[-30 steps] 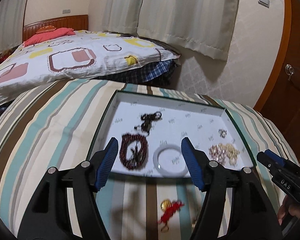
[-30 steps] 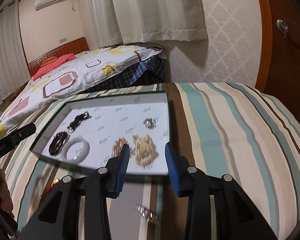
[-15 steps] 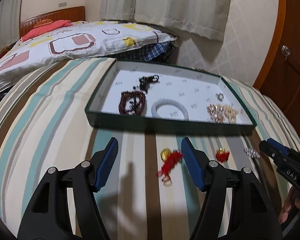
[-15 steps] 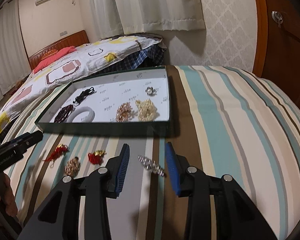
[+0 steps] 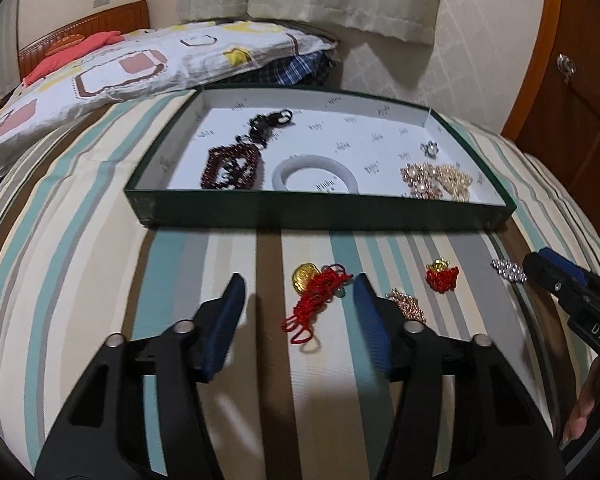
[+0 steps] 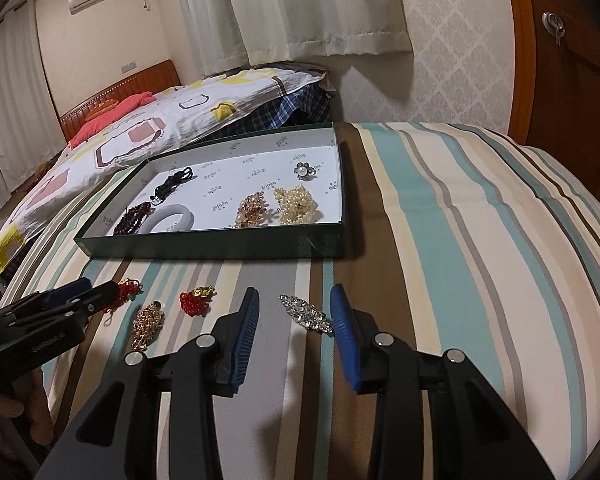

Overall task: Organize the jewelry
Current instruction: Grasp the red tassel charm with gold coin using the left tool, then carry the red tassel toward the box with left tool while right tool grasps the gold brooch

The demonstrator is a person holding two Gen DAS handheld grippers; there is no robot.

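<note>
A green tray [image 5: 324, 212] [image 6: 220, 246] with a white floor lies on the striped bed and holds a dark bead bracelet [image 5: 230, 168], a white bangle [image 5: 316, 170], gold clusters [image 5: 436, 180] and a pearl ring [image 6: 305, 170]. On the bed in front of it lie a red cord charm with a gold coin [image 5: 316, 296], a gold brooch [image 6: 148, 324], a small red charm [image 5: 442, 276] [image 6: 194, 300] and a rhinestone clip [image 6: 306, 314]. My left gripper [image 5: 300, 300] is open around the red cord charm. My right gripper [image 6: 294, 314] is open around the rhinestone clip.
A patterned duvet [image 5: 120, 68] lies beyond the tray at the left. Curtains and a wallpapered wall stand behind. A wooden door [image 6: 572, 60] is at the right. The striped bedspread [image 6: 480, 240] stretches wide to the right of the tray.
Both grippers have drawn back from over the tray and come down low over the bed in front of it. The loose pieces on the bedspread have come between the open fingers.
</note>
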